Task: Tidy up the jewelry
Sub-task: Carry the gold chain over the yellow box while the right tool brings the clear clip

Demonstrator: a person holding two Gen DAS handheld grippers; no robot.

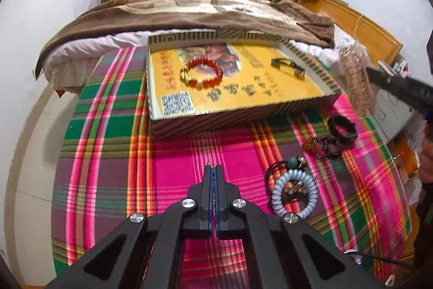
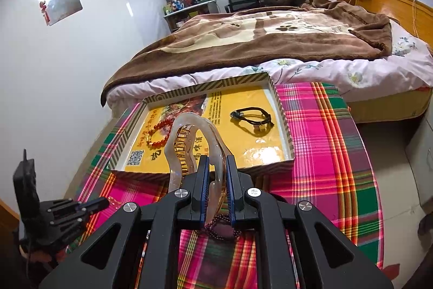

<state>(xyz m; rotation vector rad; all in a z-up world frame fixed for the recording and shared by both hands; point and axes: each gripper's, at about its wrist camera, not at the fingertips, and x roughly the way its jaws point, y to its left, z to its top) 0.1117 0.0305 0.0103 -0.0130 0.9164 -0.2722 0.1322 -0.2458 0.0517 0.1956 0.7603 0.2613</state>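
A shallow yellow-lined box lies on the plaid cloth and holds a red and gold bead bracelet and a black cord bracelet. My right gripper is shut on a clear hair claw clip and holds it above the box's near edge; the clip also shows in the left wrist view. My left gripper is shut over the cloth, with a tiny gold bit at its tip; I cannot tell what it is.
On the cloth at the right lie a blue spiral hair tie, a black band, a dark beaded piece and a cord with a bead. A dark bead bracelet lies under my right gripper. A bed stands behind.
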